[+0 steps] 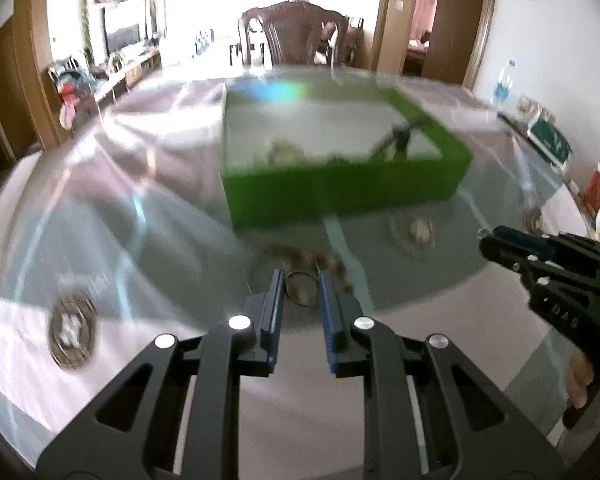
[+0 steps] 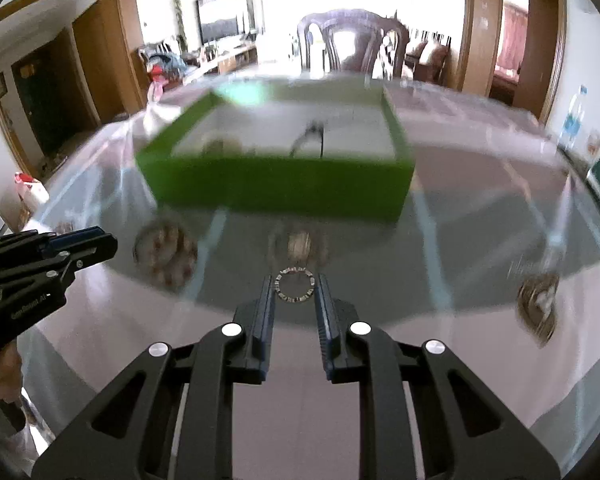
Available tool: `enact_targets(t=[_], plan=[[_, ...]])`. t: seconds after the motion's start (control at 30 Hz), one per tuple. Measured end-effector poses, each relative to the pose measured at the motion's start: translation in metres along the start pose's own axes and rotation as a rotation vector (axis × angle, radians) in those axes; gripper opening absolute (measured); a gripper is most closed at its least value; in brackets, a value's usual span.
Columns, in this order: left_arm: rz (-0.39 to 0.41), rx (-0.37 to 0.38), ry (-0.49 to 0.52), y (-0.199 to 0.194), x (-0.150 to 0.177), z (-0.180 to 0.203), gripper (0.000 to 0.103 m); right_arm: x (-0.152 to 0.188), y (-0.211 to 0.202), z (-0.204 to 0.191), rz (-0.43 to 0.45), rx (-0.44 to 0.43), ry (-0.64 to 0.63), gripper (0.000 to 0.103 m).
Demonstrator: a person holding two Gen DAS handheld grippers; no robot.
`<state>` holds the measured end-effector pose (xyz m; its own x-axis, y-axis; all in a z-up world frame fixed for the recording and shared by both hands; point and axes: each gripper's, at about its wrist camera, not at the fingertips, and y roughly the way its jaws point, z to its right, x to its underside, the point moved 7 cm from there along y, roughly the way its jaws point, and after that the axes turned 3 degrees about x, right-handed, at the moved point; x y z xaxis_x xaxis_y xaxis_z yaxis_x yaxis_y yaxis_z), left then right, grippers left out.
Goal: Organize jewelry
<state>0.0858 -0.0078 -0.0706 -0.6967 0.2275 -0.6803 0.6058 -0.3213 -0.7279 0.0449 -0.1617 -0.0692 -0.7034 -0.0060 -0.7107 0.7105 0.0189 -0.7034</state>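
My left gripper point(image 1: 302, 280) is shut on a thin metal bangle point(image 1: 304, 303), held upright between its blue pads above the table. My right gripper point(image 2: 295, 284) is shut on a studded ring-shaped bracelet point(image 2: 296, 299), also lifted off the table. A green box point(image 1: 340, 192) point(image 2: 276, 188) with a white inside stands just beyond both grippers. A pale beaded piece point(image 1: 284, 150) and a dark piece point(image 1: 400, 136) lie in it. A brown beaded bracelet point(image 2: 166, 254) and another blurred piece point(image 2: 300, 244) lie on the table before the box.
The table point(image 1: 140, 200) has a glossy cover with round dark emblems point(image 1: 72, 328) point(image 2: 538, 304). A wooden chair point(image 1: 296, 36) stands at the far side. Clutter and a bottle point(image 1: 504, 82) line the right edge. A hand point(image 1: 580, 376) holds the right gripper's handle.
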Motion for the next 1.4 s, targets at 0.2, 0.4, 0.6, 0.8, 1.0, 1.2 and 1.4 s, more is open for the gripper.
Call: enact_targets(t=[0.2, 0.4, 0.6, 0.8, 1.0, 1.2, 1.4], plan=[[0.076, -0.039, 0.012, 0.008, -0.083, -0.013, 0.018, -0.080, 0.013, 0.016, 0.093, 0.036, 0.007, 0.020], [-0.003, -0.066, 0.007, 0.068, -0.119, -0.022, 0.018, -0.113, 0.081, 0.056, -0.004, 0.126, 0.088, 0.020], [-0.041, -0.081, -0.021, 0.102, -0.119, -0.025, 0.042, -0.103, 0.109, 0.062, -0.065, 0.073, 0.143, 0.023], [-0.019, -0.069, -0.034, 0.069, -0.099, -0.031, 0.053, -0.083, 0.052, 0.056, 0.006, 0.028, 0.153, 0.037], [-0.027, -0.087, 0.004, 0.033, -0.046, -0.033, 0.056, -0.032, 0.029, 0.033, -0.034, -0.002, 0.041, 0.039], [-0.124, -0.084, -0.031, 0.046, -0.002, -0.039, 0.056, -0.004, 0.064, 0.014, -0.126, -0.016, -0.003, 0.036], [-0.148, -0.068, -0.022, 0.048, 0.013, -0.033, 0.057, -0.001, 0.081, -0.007, -0.150, -0.025, -0.040, 0.036]])
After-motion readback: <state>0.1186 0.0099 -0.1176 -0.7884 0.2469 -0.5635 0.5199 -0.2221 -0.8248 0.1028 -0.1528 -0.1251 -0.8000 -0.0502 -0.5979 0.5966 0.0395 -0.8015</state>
